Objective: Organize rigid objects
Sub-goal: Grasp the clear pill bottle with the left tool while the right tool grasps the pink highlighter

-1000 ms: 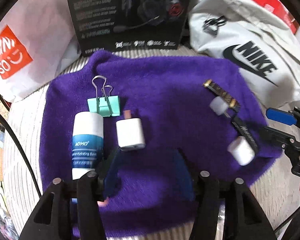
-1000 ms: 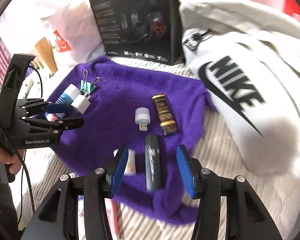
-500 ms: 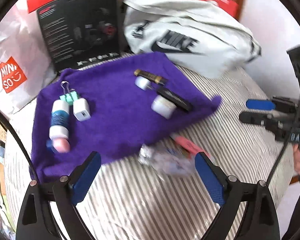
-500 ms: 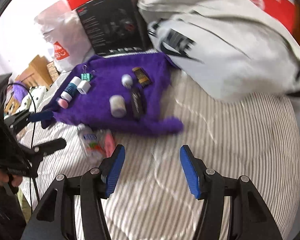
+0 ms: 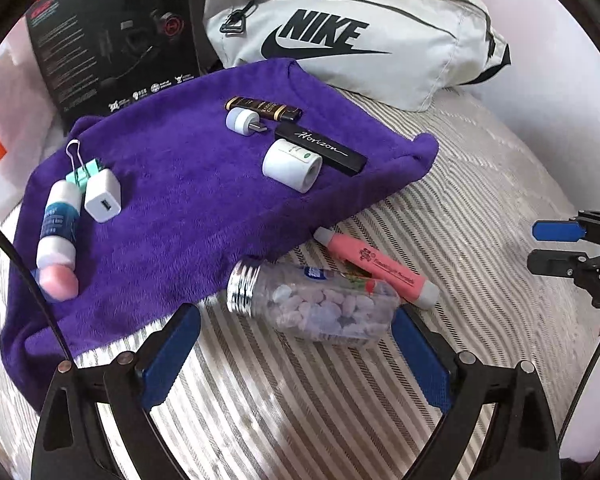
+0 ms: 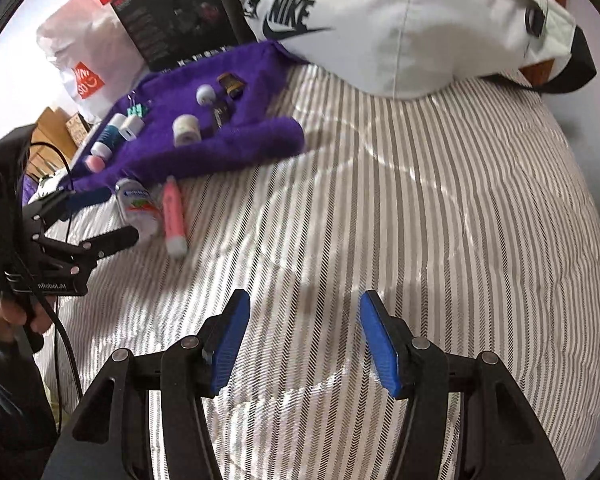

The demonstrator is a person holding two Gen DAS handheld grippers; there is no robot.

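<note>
Both of my tools have pulled back from the purple towel (image 5: 188, 200) within the last second. A second ago the right gripper (image 6: 304, 340) sat low over the black Horizon stick (image 5: 320, 149) with its jaws around it; now it hangs well away over bare striped bedding (image 6: 420, 220), jaws apart and holding nothing. The left gripper (image 5: 296, 356) has swung off the towel's left end and now frames the clear bottle (image 5: 312, 304), jaws wide, pads not touching it.

I read this as one placement finished and the next pick starting: the stick stays on the towel beside the white roll (image 5: 292, 164), touching it or nearly so.

Two things are off the towel, on the bedding just at its edge: the clear bottle, lying on its side with its silver cap toward the towel, and the pink highlighter (image 5: 376, 268), lying against it. The bottle is the only container I can see into; it holds pale pebble-like pieces, filling most of it, cap on.

On the towel's left end sit the blue-and-white tube (image 5: 58, 224), the white charger cube (image 5: 103, 199) and the green binder clip (image 5: 85, 172). At the far end lie the small USB light (image 5: 240, 120) and the gold-banded dark stick (image 5: 260, 107).
</note>
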